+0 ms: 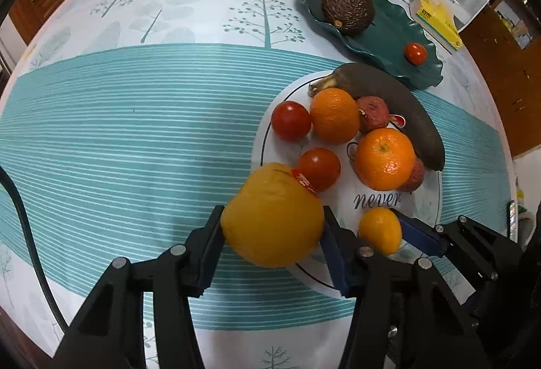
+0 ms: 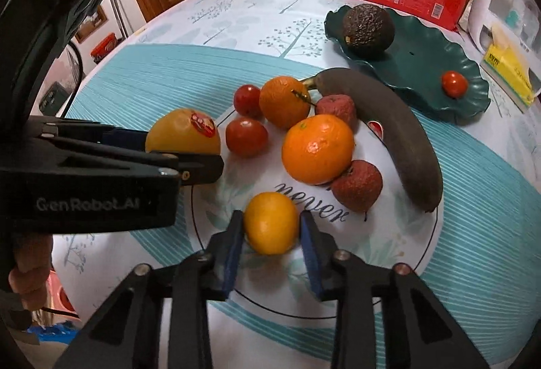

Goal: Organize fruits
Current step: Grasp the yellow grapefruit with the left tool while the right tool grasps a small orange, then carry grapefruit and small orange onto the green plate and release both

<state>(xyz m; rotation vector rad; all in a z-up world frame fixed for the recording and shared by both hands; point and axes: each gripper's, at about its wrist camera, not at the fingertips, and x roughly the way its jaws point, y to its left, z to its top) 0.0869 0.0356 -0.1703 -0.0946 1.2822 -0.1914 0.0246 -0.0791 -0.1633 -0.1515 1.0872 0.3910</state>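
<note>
Over the near rim of the white plate (image 2: 429, 254), the left gripper (image 1: 272, 230) has its jaws clamped on a big yellow citrus (image 1: 272, 216) with a red sticker, held off the cloth. Beside it the right gripper (image 2: 272, 230) straddles a small yellow-orange fruit (image 2: 271, 223) resting on the plate, pads at its sides; whether they squeeze it I cannot tell. Beyond, the green dish (image 2: 416, 64) holds an avocado (image 2: 368, 25) and a small tomato (image 2: 454, 84).

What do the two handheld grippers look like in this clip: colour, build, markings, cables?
Both the left gripper and right gripper are black linkage frames with silver pivot pins and blue pads. The left's body reads "GenRobot.AI" in grey. A black cable trails beside it. A bare hand holds it.
</note>
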